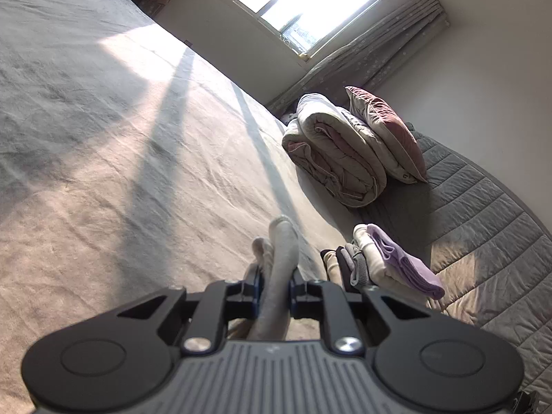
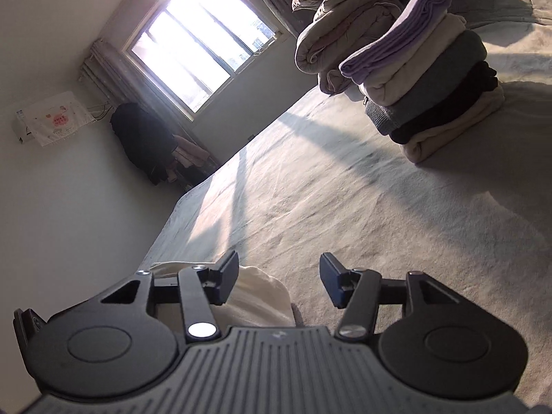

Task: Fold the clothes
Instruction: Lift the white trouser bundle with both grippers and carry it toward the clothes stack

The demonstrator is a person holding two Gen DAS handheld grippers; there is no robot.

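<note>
Left gripper (image 1: 276,288) clamped on a pale garment (image 1: 277,269); right gripper (image 2: 279,284) spread wide with nothing between its pads.

The left fingers (image 1: 253,284) pinch a bunched fold of the pale cloth, whose rounded ends stick out just past the tips. Ahead and left of them the bedspread (image 1: 114,158) runs broad and bare to its far edge below the window (image 1: 296,3). Just right of the tips stands the stack of folded clothes (image 1: 390,262), and beyond it the rolled quilt (image 1: 338,158) and a pillow (image 1: 386,131) against the wall. Below the right gripper's left finger (image 2: 226,281) lies cream cloth (image 2: 262,296); open bedspread spreads ahead, the bed edge running off to the left and the stack far ahead to the right.
</note>
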